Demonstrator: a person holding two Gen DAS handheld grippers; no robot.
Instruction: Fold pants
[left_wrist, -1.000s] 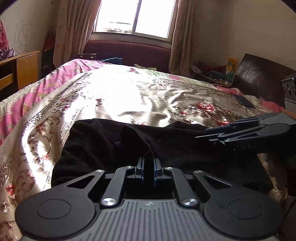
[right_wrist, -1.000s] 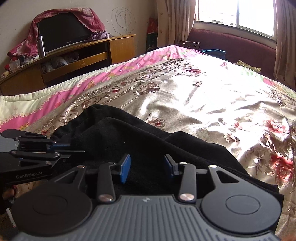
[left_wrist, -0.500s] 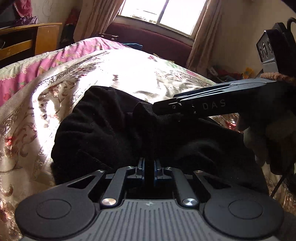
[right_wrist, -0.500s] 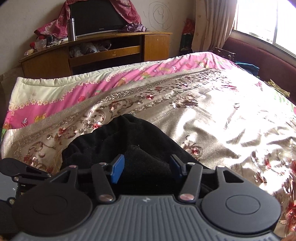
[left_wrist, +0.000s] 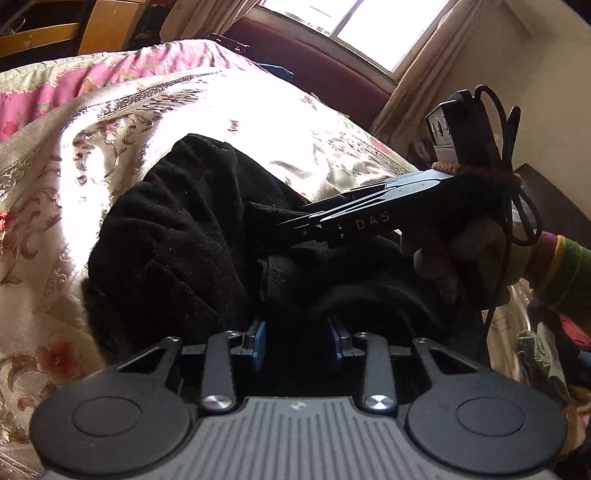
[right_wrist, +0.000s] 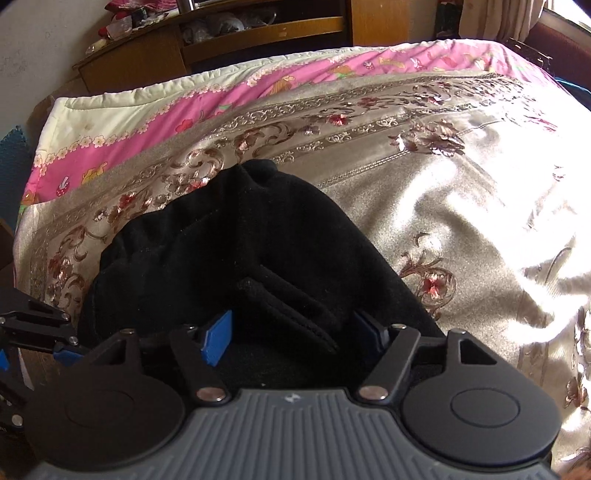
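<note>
Left wrist view first: we see the black pants (left_wrist: 192, 236) bunched in a heap on the floral bedspread (left_wrist: 55, 155). Our left gripper (left_wrist: 297, 345) has just been opening; its blue pads stand narrowly apart with a fold of cloth between them, no longer pinched. Our right gripper (right_wrist: 295, 334) has also been opening and now gapes wide over the pants, pads clear of the fabric.

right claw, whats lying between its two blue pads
A folded ridge of the black pants lies between the open right claw's blue pads, neither pressing it; its jaws have just been opening. The right wrist view shows this.
</note>
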